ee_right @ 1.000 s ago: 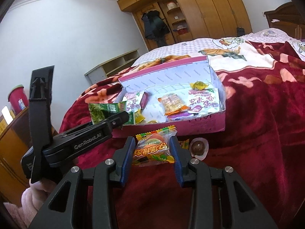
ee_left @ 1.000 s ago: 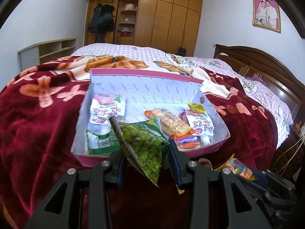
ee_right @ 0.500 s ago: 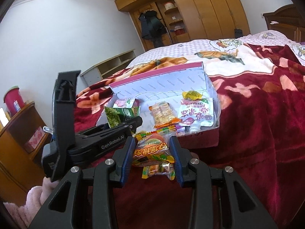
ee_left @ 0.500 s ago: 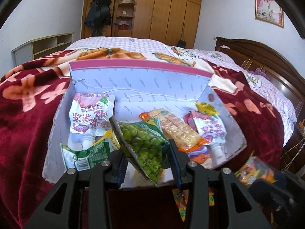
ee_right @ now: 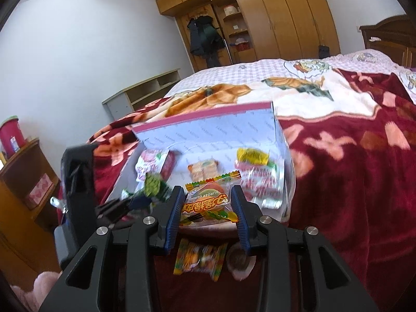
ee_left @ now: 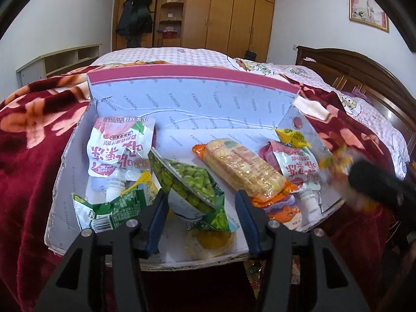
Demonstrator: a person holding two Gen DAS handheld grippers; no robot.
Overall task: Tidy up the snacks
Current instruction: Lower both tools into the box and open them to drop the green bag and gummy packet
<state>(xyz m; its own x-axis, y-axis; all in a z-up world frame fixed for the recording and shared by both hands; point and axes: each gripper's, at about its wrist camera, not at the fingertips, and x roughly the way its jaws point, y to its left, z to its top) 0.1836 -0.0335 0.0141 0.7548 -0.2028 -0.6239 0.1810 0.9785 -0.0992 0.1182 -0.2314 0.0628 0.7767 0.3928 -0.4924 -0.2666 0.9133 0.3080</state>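
A shallow cardboard box [ee_left: 182, 98] with a pink-edged back flap lies on the bed and holds several snack packets. My left gripper [ee_left: 200, 202] is over its front part, fingers spread around a green pea packet [ee_left: 187, 182] that rests in the box. My right gripper [ee_right: 208, 202] is shut on a burger gummy packet [ee_right: 208, 202], held just before the box [ee_right: 208, 130]. It shows blurred at the right in the left wrist view [ee_left: 338, 161]. A candy packet [ee_right: 200, 257] and a round brown sweet [ee_right: 238, 258] lie on the blanket below it.
The box holds a white-pink pouch [ee_left: 119, 150], a cracker pack [ee_left: 241, 166], a second pouch [ee_left: 296, 166], a green packet [ee_left: 111, 208] and a yellow jelly cup [ee_left: 210, 241]. A red floral blanket [ee_right: 351, 182] covers the bed. A wooden nightstand [ee_right: 23, 182] stands at the left.
My left gripper moved forward over the box and opened; the pea packet now rests inside. My right gripper carried the gummy packet closer to the box.
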